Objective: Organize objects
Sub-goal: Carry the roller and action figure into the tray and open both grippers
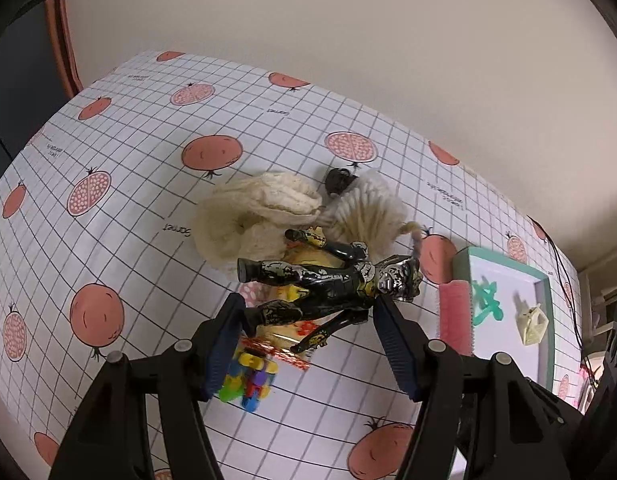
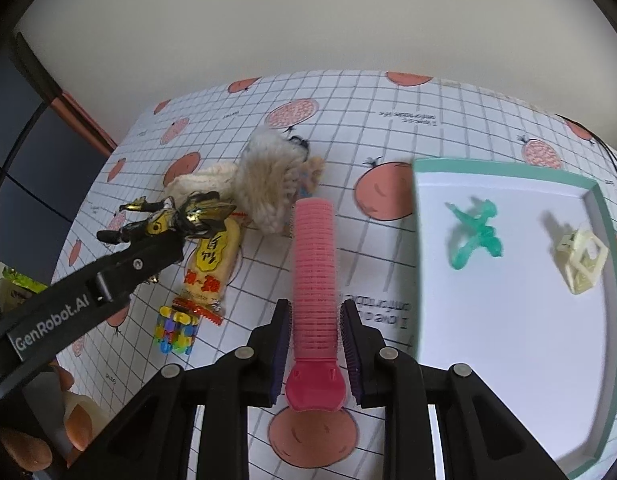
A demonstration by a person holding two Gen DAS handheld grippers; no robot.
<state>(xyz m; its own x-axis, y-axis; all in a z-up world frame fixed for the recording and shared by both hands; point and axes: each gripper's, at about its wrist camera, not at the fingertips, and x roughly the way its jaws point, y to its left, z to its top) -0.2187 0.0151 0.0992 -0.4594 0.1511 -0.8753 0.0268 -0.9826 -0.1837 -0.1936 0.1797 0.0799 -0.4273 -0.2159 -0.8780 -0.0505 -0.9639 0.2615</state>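
Right-wrist view alone shows a bare hand (image 2: 32, 436) at lower left and the snack packet (image 2: 213, 264) with its printed characters. Left gripper (image 1: 308, 312) reaches in level, fingers closed on the glossy black-and-gold action figure (image 1: 332, 280) above the woolly cream yarn doll (image 1: 268, 208). Right gripper (image 2: 314, 344) clamps the ribbed pink hair roller (image 2: 313, 256) beside the teal-rimmed tray (image 2: 508, 170), which holds a translucent green figure (image 2: 474, 232) and a cream lattice cube (image 2: 580, 264).

A gridded tablecloth (image 1: 120, 184) (printed with pomegranates) meets a plain beige wall (image 1: 348, 20).
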